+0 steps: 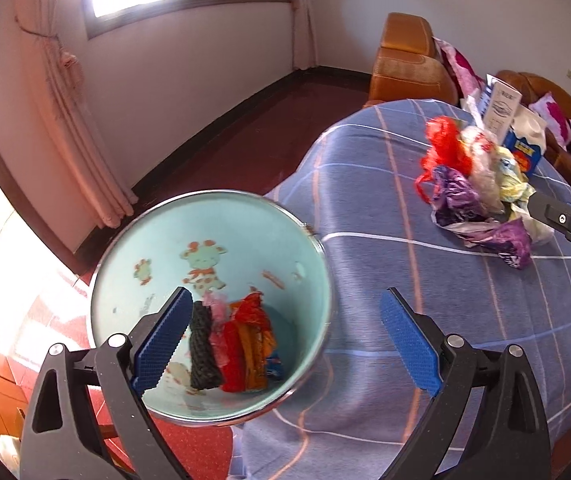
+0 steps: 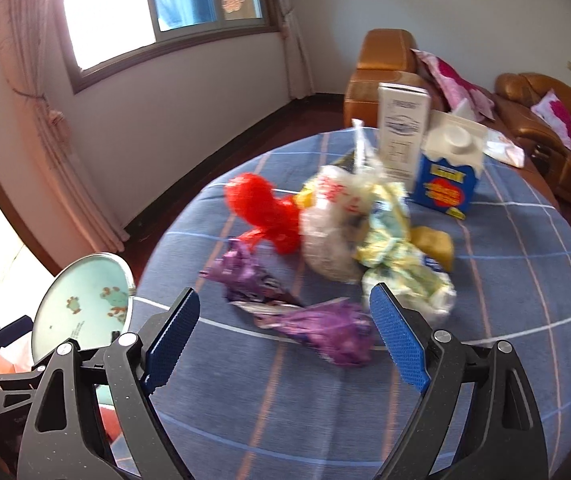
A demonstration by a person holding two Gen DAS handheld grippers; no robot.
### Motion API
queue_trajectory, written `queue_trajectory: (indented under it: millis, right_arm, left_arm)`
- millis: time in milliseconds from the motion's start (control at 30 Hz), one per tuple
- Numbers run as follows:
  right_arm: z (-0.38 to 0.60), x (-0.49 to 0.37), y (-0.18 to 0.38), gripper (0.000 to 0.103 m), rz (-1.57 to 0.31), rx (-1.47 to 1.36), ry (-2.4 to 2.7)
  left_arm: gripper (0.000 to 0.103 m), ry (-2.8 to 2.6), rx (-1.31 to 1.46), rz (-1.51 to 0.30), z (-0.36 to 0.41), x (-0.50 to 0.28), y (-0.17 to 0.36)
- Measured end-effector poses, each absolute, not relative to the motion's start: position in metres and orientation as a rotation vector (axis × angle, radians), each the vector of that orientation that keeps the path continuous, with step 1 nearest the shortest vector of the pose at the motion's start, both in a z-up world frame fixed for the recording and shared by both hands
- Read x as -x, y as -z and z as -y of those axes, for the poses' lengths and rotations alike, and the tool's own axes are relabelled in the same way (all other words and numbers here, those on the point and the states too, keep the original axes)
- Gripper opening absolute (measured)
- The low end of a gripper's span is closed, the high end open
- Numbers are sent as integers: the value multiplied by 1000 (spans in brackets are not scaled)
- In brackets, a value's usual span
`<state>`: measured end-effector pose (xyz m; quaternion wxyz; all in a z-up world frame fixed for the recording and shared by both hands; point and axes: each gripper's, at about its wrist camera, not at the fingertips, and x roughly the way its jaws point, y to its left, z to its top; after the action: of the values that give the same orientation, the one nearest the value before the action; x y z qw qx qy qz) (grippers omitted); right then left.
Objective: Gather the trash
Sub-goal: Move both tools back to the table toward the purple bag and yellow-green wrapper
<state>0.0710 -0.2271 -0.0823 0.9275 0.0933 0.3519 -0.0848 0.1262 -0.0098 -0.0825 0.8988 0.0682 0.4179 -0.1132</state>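
A round pale-green bin [image 1: 157,248] with cartoon prints stands on the floor beside the table and holds several crumpled wrappers [image 1: 245,344]; its rim also shows in the right wrist view [image 2: 85,300]. My left gripper [image 1: 285,340] is open and empty above the bin's right edge. A pile of trash lies on the table: a red bag [image 2: 265,208], a clear bag [image 2: 329,224], a yellow-white wrapper [image 2: 397,256], purple wrappers [image 2: 325,328]. My right gripper [image 2: 281,340] is open and empty, just short of the purple wrappers.
A round table under a blue plaid cloth [image 2: 325,420] carries a white carton [image 2: 401,132], a blue-and-white carton [image 2: 449,176] and a yellow block [image 2: 437,248]. Orange sofas with pink cushions [image 2: 545,128] stand behind. Curtains and a window [image 2: 145,8] are at the left.
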Motion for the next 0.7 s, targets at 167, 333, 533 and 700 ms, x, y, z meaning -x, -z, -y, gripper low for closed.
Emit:
queue_trajectory:
  millis: [167,333,533,700]
  right_arm:
    - [259,-59,86,85,-718,-213,228]
    - [281,-52,88,82,-716,-215,264]
    - [304,-68,95,74,-726,-232,282]
    - [311,-91,108,69,-770,-197,261]
  left_arm:
    - [92,271,-138,-886,37,-129,85]
    - [91,310,-175,-890,64,-130,86]
    - [88,321,-198,-910,88,-135,87]
    - [88,317,-224,-913,104,-140,86]
